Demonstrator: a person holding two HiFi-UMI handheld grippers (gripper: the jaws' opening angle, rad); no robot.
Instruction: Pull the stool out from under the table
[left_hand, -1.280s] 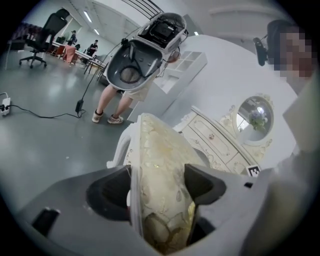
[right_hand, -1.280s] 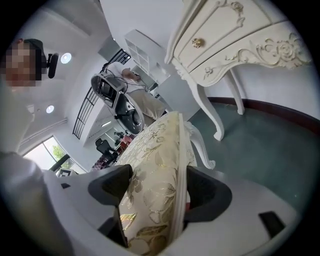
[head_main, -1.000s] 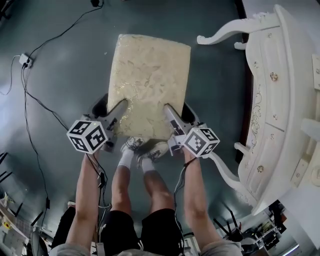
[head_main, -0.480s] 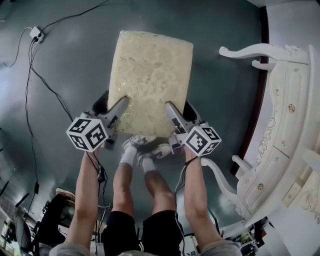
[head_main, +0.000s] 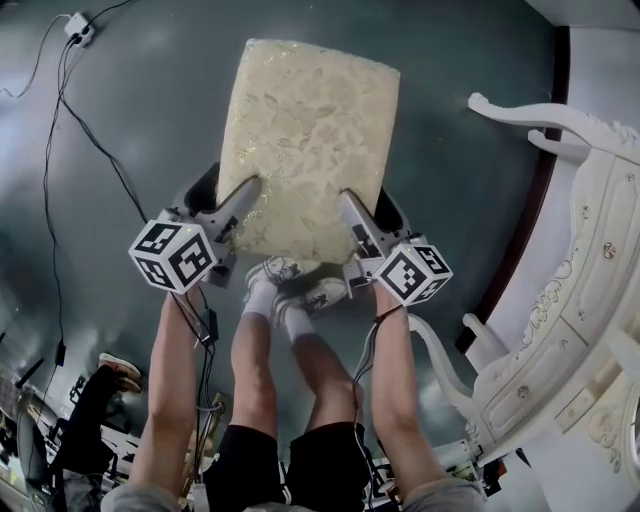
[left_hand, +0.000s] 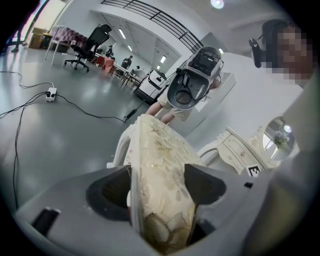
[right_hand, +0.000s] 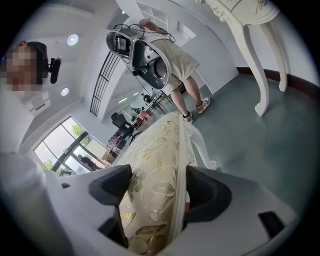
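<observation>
Well clear of table (head_main: 585, 275): stool (head_main: 305, 130).

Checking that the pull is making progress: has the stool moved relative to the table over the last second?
Yes. The stool has come away from the white table: the gap to its curved leg is now wider.
</observation>
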